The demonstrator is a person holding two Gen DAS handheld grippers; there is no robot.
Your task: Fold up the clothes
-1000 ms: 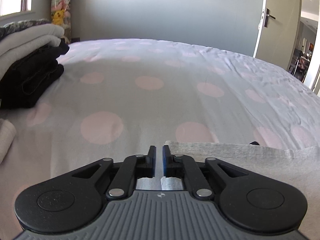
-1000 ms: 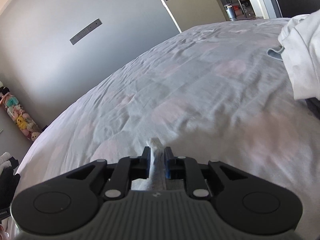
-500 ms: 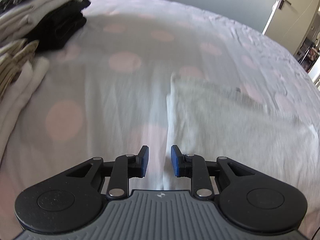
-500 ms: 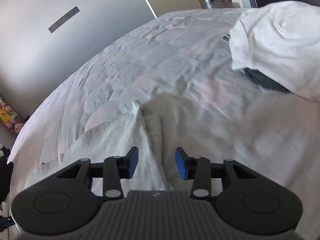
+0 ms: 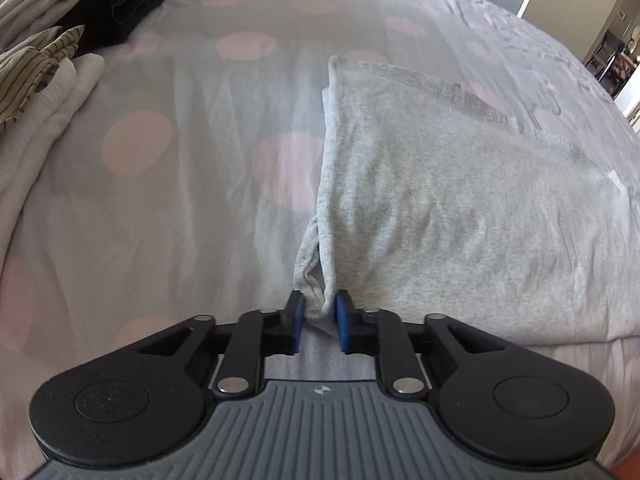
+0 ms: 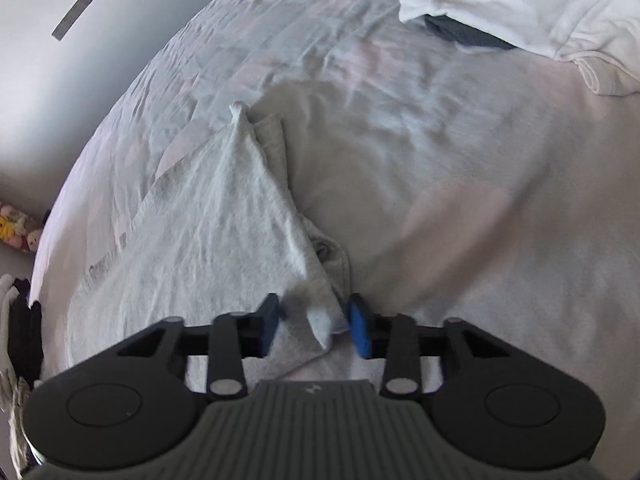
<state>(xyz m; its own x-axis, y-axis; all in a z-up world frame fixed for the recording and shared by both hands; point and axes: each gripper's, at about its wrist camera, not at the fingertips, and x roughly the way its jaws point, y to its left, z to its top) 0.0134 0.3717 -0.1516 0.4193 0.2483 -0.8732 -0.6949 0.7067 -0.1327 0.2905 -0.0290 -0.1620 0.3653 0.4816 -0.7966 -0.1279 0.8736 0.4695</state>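
Partly hidden, the grey garment [image 5: 460, 208] runs under both gripper bodies, so its near edge cannot be seen, and what kind of garment it is cannot be told. It is light heather-grey knit, folded over on itself and lightly creased, with a darker band along its far edge. It lies on the bedspread [image 5: 180, 184], white with pale pink dots, its long axis running across the left wrist view toward the right, with one folded edge leading straight away from the camera.

The left gripper [image 5: 319, 320] has a bunched corner of the grey cloth between its blue pads; the jaws are closing and the pads appear to touch the fabric. The right gripper [image 6: 314, 322] is closing too, with a loose point of the same cloth in the gap, its pads still clear of it.

Farther off, a stack of folded clothes [image 5: 72, 4] sits at the left, cut off by the frame. A white garment [image 6: 520, 4] lies over something dark at the right.
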